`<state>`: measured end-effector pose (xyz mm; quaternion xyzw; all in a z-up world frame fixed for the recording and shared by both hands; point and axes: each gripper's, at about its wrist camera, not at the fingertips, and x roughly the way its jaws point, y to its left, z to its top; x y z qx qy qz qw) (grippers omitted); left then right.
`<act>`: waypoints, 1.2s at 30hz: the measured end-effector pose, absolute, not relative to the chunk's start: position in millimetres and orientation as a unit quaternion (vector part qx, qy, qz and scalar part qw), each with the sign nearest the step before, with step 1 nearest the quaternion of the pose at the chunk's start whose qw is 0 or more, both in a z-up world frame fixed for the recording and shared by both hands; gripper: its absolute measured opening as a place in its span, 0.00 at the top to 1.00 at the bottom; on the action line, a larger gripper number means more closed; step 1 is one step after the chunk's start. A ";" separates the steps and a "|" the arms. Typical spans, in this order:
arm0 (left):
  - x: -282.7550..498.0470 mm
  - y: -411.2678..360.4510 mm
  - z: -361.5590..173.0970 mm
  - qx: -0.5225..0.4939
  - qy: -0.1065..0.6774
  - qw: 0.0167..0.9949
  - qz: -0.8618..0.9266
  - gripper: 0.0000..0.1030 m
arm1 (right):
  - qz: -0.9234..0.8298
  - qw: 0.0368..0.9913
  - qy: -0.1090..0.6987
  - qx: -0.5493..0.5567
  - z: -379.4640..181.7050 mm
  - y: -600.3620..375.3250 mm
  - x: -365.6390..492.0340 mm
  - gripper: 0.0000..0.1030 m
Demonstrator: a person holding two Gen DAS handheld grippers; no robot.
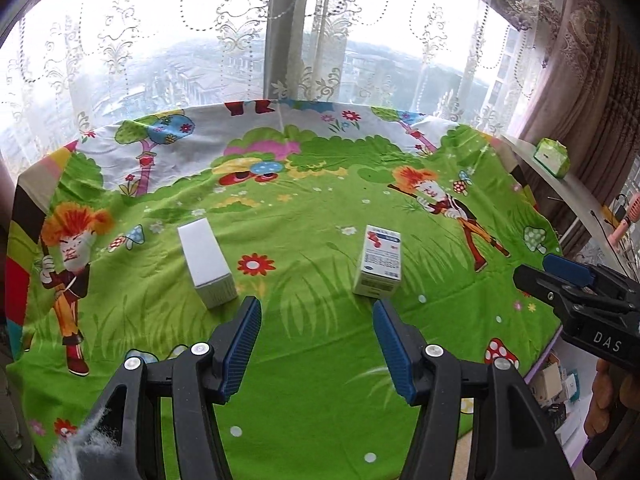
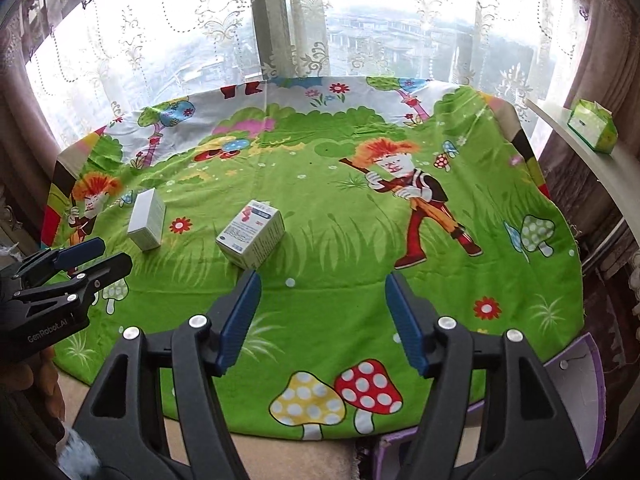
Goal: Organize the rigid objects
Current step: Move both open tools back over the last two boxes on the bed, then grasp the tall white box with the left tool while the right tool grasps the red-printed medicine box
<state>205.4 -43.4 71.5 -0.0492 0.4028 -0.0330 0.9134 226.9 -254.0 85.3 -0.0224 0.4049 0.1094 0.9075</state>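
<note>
A plain white box point(image 1: 206, 262) lies on the green cartoon cloth, left of centre; it also shows in the right wrist view point(image 2: 147, 219). A printed white medicine box point(image 1: 379, 261) with blue and red marks lies to its right, and shows in the right wrist view point(image 2: 251, 239). My left gripper point(image 1: 316, 308) is open and empty, just short of the gap between the two boxes. My right gripper point(image 2: 322, 280) is open and empty, to the right of the printed box. Each gripper shows in the other's view, the right one point(image 1: 560, 270) and the left one point(image 2: 100, 254).
The cloth-covered table point(image 2: 360, 240) stands against a window with lace curtains point(image 1: 240, 40). A white shelf on the right holds a green tissue pack point(image 2: 592, 128). A purple bin point(image 2: 576, 392) sits below the table's front right edge.
</note>
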 end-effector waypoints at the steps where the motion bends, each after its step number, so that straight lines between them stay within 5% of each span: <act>1: 207.7 -39.8 71.1 -0.050 0.400 0.915 -0.027 0.42 | 0.112 0.907 0.405 -0.022 85.0 -249.2 230.6 0.33; 15: 236.8 26.0 42.4 -0.131 0.373 0.914 0.093 0.39 | 0.121 0.898 0.423 -0.006 59.7 -190.9 273.9 0.31; 36: 298.1 46.4 -15.6 -0.146 0.435 0.880 0.124 0.40 | 0.075 0.882 0.465 -0.018 -3.3 -149.9 329.8 0.31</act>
